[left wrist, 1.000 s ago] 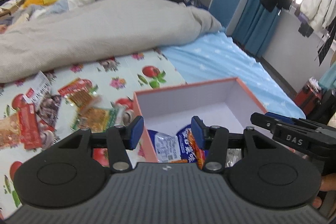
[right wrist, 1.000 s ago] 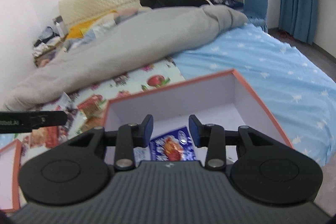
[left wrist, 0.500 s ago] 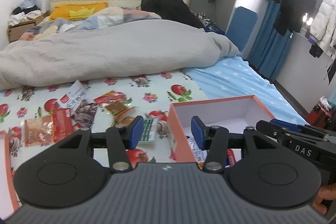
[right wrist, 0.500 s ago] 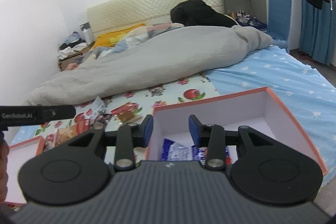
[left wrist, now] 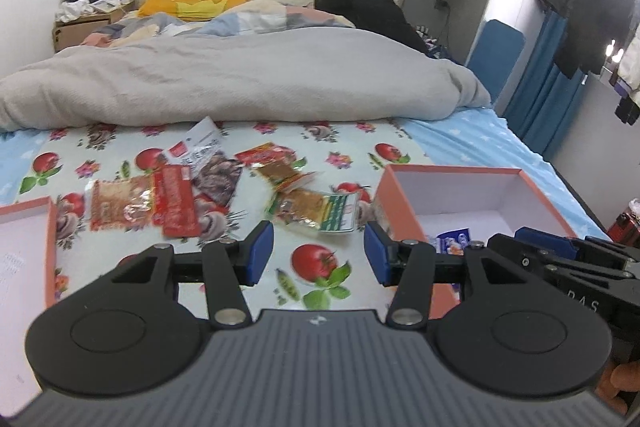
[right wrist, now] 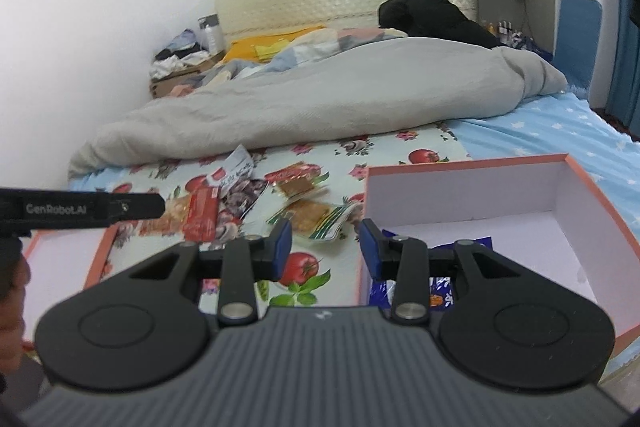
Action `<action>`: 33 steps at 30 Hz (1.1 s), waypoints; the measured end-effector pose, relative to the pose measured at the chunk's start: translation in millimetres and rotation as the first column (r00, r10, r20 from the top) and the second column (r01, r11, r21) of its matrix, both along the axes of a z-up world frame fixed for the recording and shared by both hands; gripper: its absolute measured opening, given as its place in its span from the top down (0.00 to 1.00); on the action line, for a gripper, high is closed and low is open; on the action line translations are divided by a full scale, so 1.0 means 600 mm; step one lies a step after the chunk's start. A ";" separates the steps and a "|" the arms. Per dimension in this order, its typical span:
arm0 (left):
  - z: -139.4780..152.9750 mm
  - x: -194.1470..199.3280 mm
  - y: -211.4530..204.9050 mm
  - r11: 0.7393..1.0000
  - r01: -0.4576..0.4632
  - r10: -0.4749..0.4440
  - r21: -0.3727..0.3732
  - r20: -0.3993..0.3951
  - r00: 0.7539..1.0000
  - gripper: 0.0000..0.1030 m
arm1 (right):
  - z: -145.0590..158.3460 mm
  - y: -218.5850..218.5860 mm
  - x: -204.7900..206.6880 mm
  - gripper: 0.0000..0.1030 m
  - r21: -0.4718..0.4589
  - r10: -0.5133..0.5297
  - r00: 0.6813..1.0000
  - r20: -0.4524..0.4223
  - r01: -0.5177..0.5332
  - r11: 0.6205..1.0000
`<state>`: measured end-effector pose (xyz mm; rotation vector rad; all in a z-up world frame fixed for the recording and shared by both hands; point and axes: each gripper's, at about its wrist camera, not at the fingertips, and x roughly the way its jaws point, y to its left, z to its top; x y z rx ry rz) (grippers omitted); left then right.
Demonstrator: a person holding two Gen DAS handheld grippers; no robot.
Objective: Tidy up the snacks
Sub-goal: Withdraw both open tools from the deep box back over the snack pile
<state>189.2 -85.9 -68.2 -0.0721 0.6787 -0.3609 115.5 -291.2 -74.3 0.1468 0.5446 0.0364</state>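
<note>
Reaching for the next snack, both claws empty.

We hold the left gripper [left wrist: 319,254] and right gripper [right wrist: 322,247] w/ jaws parted, nothing between the pads, both over the fruit-print cloth [left wrist: 320,267] btwn two boxes. Loose snack packets [left wrist: 192,195] lie in a cluster just beyond the claws, left of centre; the green-edged packet [left wrist: 316,209] is nearest, just left of the orange box [left wrist: 400,211]. That box, on the right, already has a blue packet [right wrist: 440,291] at its near end; a second orange box [left wrist: 50,227] sits at the left edge. We judge the sorting is partway done. Next we'd need to drop a claw onto one flat packet, pinch an edge w/o dragging its neighbours, then carry it right into the box.
</note>
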 end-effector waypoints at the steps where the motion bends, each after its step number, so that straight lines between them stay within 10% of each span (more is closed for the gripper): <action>1: -0.004 -0.004 0.007 1.000 -0.006 0.006 0.000 -0.003 1.000 0.46 | -0.002 0.005 0.000 0.61 0.007 0.008 1.000 -0.006 -0.008 1.000; 33: -0.077 -0.106 0.143 0.972 -0.236 0.236 0.010 -0.079 0.969 0.46 | -0.068 0.110 -0.045 0.61 0.016 0.164 0.984 -0.069 -0.163 0.986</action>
